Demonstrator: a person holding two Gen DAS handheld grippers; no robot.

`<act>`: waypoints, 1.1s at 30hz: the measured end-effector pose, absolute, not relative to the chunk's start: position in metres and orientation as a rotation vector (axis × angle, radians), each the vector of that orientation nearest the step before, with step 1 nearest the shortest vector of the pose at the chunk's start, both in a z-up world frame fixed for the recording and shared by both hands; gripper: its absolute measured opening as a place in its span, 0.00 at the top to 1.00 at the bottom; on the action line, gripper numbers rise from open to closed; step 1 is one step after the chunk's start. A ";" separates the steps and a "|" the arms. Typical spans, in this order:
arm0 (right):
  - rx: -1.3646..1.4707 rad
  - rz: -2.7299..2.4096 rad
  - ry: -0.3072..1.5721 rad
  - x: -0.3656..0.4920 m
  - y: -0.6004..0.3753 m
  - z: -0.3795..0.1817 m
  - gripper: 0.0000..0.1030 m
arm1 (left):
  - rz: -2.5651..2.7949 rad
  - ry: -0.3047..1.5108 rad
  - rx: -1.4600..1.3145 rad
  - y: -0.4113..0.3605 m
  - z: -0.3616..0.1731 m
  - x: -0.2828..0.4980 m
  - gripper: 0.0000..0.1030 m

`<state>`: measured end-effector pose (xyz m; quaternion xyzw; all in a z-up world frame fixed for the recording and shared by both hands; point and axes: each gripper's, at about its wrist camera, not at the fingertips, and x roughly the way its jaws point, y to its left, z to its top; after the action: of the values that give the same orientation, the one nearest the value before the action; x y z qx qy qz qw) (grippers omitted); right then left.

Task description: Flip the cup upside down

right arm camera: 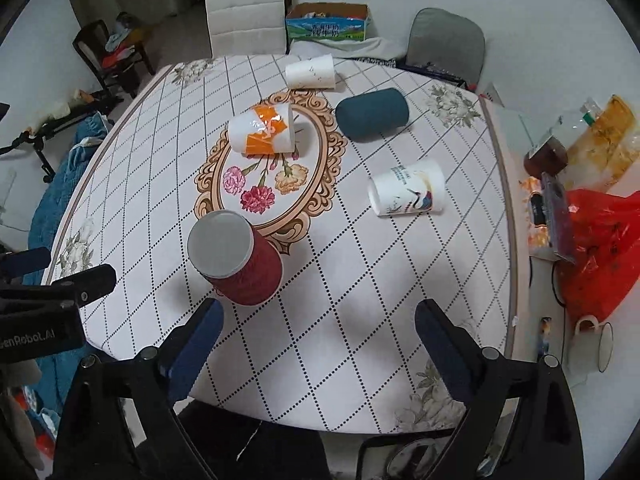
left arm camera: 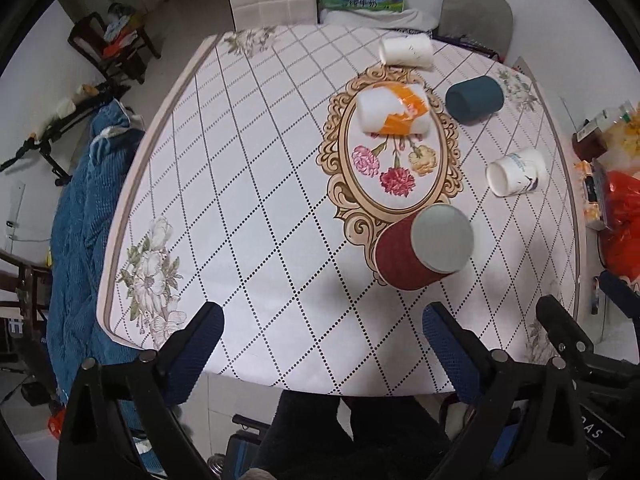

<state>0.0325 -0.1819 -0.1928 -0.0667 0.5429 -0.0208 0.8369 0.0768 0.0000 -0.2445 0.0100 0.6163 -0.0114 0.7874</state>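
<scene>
A red cup [left arm camera: 416, 252] [right arm camera: 244, 264] stands upside down near the table's front, its grey base facing up. Lying on their sides are an orange-and-white cup [left arm camera: 394, 114] [right arm camera: 264, 130], a dark teal cup [left arm camera: 474, 98] [right arm camera: 372, 114], a plain white cup [left arm camera: 406, 52] [right arm camera: 311, 72] and a white printed cup [left arm camera: 516, 172] [right arm camera: 408, 194]. My left gripper [left arm camera: 322, 328] is open and empty above the front edge, left of the red cup. My right gripper [right arm camera: 318, 328] is open and empty, just right of the red cup.
The patterned tablecloth [left arm camera: 248, 184] [right arm camera: 360, 280] covers the table. A red plastic bag [right arm camera: 600, 248], jars and clutter sit on the right. A white chair [right arm camera: 246, 16], a grey chair [right arm camera: 444, 44] and a carton [right arm camera: 328, 22] stand behind. A blue blanket [left arm camera: 84, 220] hangs left.
</scene>
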 end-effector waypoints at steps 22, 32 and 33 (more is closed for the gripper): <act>-0.051 -0.126 0.899 -0.127 -0.134 -0.036 0.04 | -0.140 1.045 0.071 0.036 -0.104 -0.043 0.01; -0.050 -0.128 0.785 -0.206 -0.115 0.037 0.02 | -0.101 0.932 0.034 0.051 -0.048 -0.098 0.01; -0.051 -0.121 0.779 -0.210 -0.114 0.042 0.02 | -0.092 0.922 0.031 0.052 -0.043 -0.102 0.01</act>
<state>-0.2097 -0.1140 0.0416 -0.0249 0.3795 -0.0588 0.9230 -0.1016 0.0525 -0.0434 0.0149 0.4445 -0.0445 0.8945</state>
